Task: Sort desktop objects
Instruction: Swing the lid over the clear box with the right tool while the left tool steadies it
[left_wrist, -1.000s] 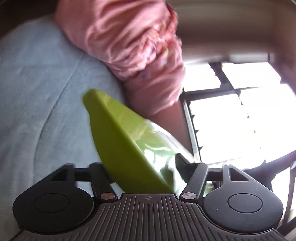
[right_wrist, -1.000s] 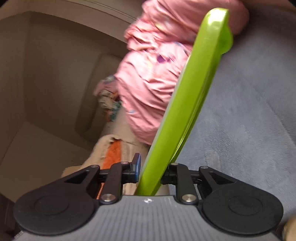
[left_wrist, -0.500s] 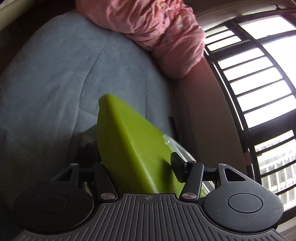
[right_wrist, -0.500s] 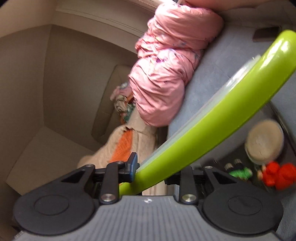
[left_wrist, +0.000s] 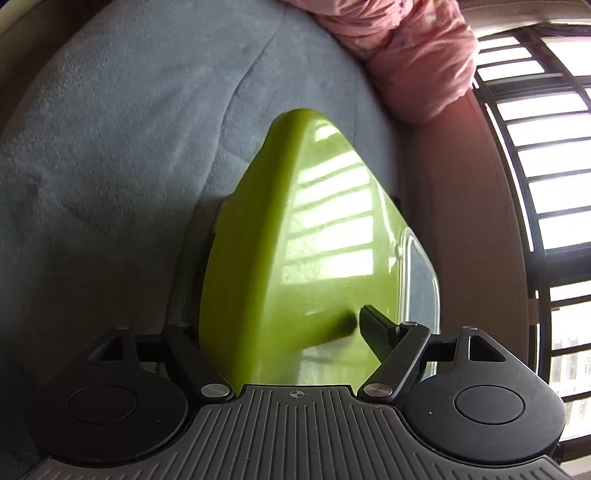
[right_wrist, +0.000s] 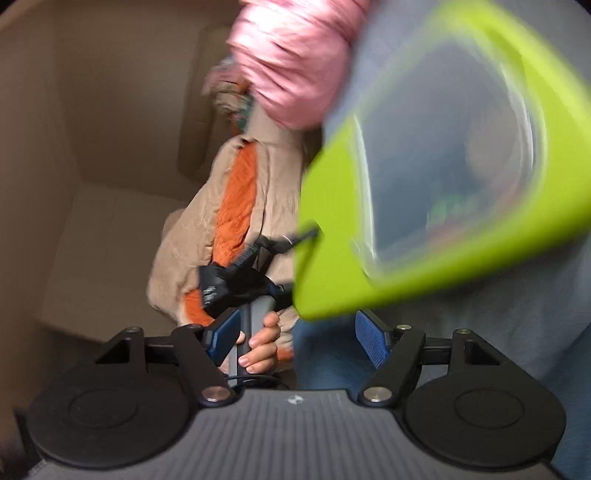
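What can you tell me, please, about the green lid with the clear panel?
The green lid is glossy lime plastic with rounded corners framing a clear window, through which blurred contents show in the right wrist view. It lies over a dark container on the grey-blue blanket. The left gripper straddles one corner, jaws opening; the right gripper has let go, jaws opening.

Glossy green plastic lid (left_wrist: 295, 236), matt grey fabric cushion (left_wrist: 122, 155)

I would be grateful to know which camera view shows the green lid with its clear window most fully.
The right wrist view: there the green lid shows its whole clear window and green frame, though motion-blurred. The left wrist view gives a sharp look at the lid up close, but mostly its glossy green rim, with only a sliver of the window.
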